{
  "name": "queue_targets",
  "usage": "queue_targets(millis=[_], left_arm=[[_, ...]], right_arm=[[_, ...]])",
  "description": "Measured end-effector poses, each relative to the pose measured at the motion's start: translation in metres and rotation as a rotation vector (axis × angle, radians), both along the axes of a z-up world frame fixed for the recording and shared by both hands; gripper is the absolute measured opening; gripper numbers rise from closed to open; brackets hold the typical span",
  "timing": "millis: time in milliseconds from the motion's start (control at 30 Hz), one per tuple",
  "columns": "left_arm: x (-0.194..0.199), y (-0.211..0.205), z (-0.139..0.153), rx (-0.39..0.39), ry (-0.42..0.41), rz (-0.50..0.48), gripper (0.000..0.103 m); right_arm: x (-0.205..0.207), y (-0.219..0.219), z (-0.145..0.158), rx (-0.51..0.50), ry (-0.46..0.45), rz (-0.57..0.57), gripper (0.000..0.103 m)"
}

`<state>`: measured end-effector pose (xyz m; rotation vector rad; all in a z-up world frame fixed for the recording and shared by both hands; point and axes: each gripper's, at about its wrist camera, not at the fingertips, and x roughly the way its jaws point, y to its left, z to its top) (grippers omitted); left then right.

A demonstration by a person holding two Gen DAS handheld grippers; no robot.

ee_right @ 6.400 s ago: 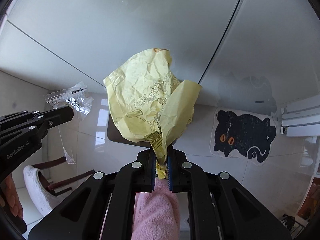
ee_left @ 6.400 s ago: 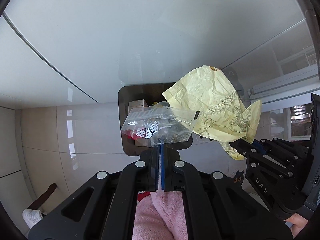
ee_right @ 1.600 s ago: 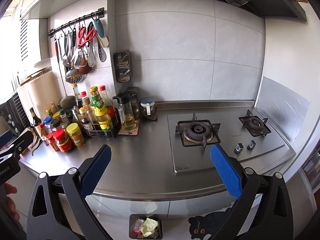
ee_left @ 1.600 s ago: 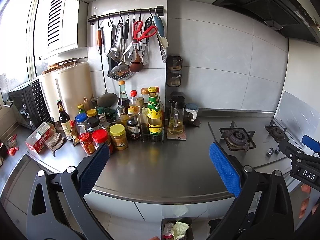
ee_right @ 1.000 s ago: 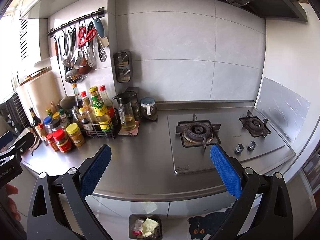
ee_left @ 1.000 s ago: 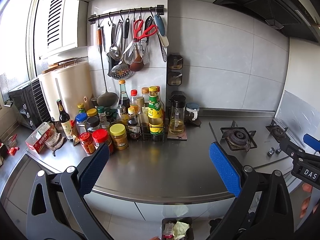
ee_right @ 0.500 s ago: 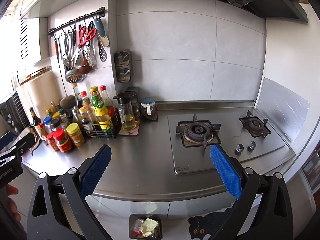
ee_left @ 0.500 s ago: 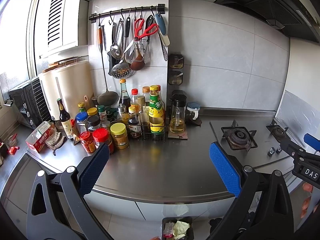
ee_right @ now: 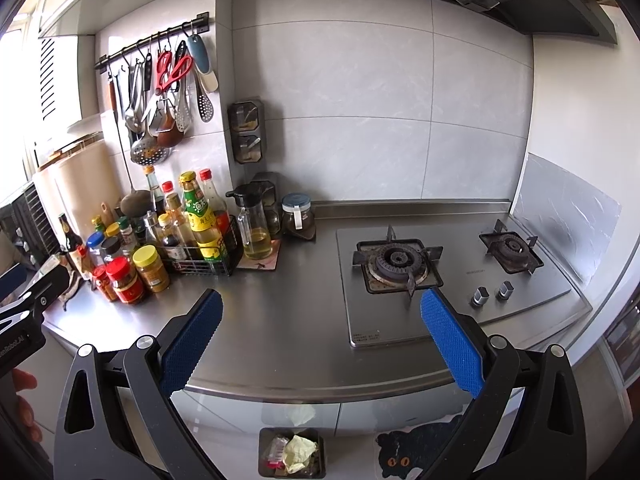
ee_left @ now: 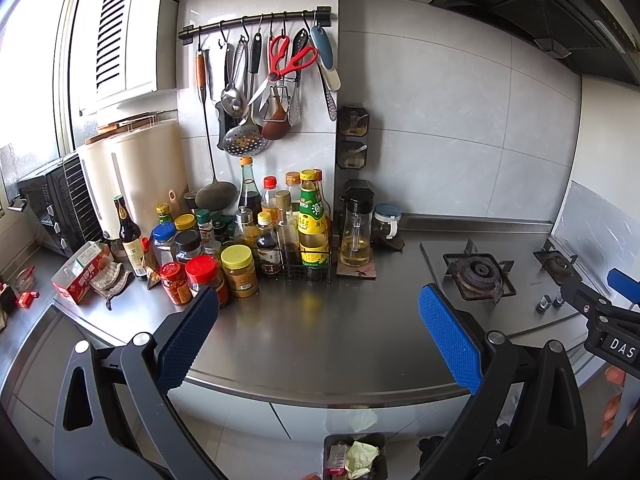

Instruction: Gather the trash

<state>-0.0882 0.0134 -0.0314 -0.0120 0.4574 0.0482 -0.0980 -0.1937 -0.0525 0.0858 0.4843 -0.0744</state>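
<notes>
Change since earlier: both grippers, which were clamped on a clear plastic bag and a crumpled yellow paper over the bin, now stand apart and bare, facing the counter; over the last moments the views barely shift.
Left gripper (ee_left: 318, 324): jaws spread wide, blue ribbed pads (ee_left: 188, 340) at 8 and 4 o'clock of its own view, nothing between them.
Right gripper (ee_right: 320, 328): jaws likewise wide apart, blue pads (ee_right: 450, 340) holding nothing; its tip also shows at 3 o'clock in the left view.
Dark rectangular trash bin (ee_right: 264, 468): on the floor at 6 o'clock in both views, below the counter edge, just beside the cabinet front.
Crumpled yellow paper (ee_right: 298, 450): lies inside the bin, right of centre.
Other trash: a clear wrapper with red print (ee_right: 276, 450) lies in the bin's left part.
Stainless steel counter (ee_left: 320, 332): spans the middle of both views.
Cluster of sauce bottles and jars (ee_left: 248, 240): at 10 o'clock on the counter, some in a black wire rack.
Two-burner gas hob (ee_right: 440, 276): at 3 o'clock in the right view.
Black rail of hanging utensils (ee_left: 264, 64): at 12 o'clock on the wall, red scissors among them.
Black cat floor mat (ee_right: 416, 450): at 5 o'clock, right of the bin, apart from it.
</notes>
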Motion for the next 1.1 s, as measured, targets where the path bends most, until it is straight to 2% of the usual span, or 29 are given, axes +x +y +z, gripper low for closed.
queue_targets(millis=[633, 867, 1000, 1100], left_arm=[[0.0008, -0.0031, 0.0001, 0.004, -0.001, 0.012, 0.095], [0.0039, -0.0007, -0.0017, -0.021, 0.009, 0.024, 0.095], [0.0035, -0.0012, -0.0017, -0.007, 0.01, 0.039, 0.095], [0.0042, 0.0008, -0.0001, -0.031, 0.018, 0.026, 0.095]], right_arm=[[0.0045, -0.0009, -0.0024, 0.005, 0.009, 0.008, 0.1], [0.0069, 0.0006, -0.0038, 0.005, 0.011, 0.01, 0.1], [0.0083, 0.0018, -0.0052, 0.005, 0.014, 0.011, 0.1], [0.0102, 0.0027, -0.0061, 0.005, 0.016, 0.011, 0.1]])
